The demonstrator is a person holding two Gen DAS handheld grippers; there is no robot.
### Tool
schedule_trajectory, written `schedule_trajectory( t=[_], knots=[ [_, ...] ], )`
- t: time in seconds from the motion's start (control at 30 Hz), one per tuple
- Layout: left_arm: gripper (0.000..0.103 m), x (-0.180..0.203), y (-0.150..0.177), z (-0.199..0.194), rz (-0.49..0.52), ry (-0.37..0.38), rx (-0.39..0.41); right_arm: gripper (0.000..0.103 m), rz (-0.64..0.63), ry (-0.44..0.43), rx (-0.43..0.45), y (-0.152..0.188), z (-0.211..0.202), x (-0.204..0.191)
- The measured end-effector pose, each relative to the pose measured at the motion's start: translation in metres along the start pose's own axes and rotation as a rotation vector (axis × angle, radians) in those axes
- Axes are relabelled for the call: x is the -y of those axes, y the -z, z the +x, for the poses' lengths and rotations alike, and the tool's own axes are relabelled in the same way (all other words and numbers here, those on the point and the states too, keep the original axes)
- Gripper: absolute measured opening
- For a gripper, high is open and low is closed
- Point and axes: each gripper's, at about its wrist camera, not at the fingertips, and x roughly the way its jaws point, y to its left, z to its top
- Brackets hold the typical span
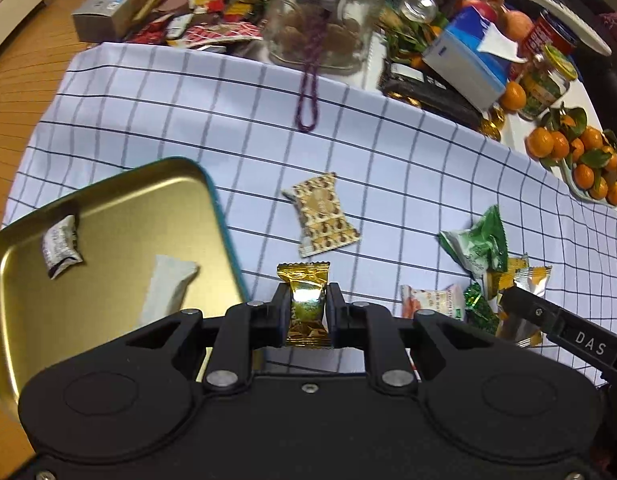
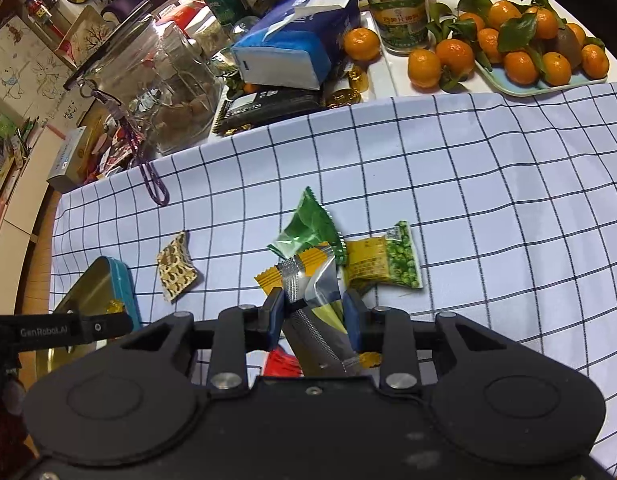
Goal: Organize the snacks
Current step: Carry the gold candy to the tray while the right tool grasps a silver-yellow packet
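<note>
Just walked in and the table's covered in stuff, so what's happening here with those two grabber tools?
A person is sorting wrapped snacks with a handheld gripper in each hand. The left gripper is shut on a gold-wrapped candy, right beside an open gold tin that already has two wrapped pieces in it. The right gripper is clamped on a silver and yellow packet from the snack pile on the checked cloth. A brown patterned packet lies loose on the cloth.
</note>
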Motion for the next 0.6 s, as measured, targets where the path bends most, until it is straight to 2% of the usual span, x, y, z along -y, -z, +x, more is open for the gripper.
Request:
schedule_trajectory(
  t=[0.27,0.4,0.5,0.6],
  knots=[
    [0.024,-0.059,0.012,-0.03,-0.11,-0.099,0.073,0.033,-0.023,-0.088,-0.004,0.007,0.004,-0.048],
    [0.024,-0.097,0.017,-0.043,-0.168,-0.153,0.107,0.033,-0.081,-0.164,-0.013,0.015,0.009,-0.084],
    [0.024,-0.126,0.019,-0.05,-0.228,-0.165,0.109,0.033,-0.122,-0.21,-0.018,0.024,0.017,-0.112],
    [0.024,-0.152,0.02,-0.056,-0.295,-0.185,0.106,0.033,-0.188,-0.208,-0.02,0.037,0.025,-0.138]
  ],
)
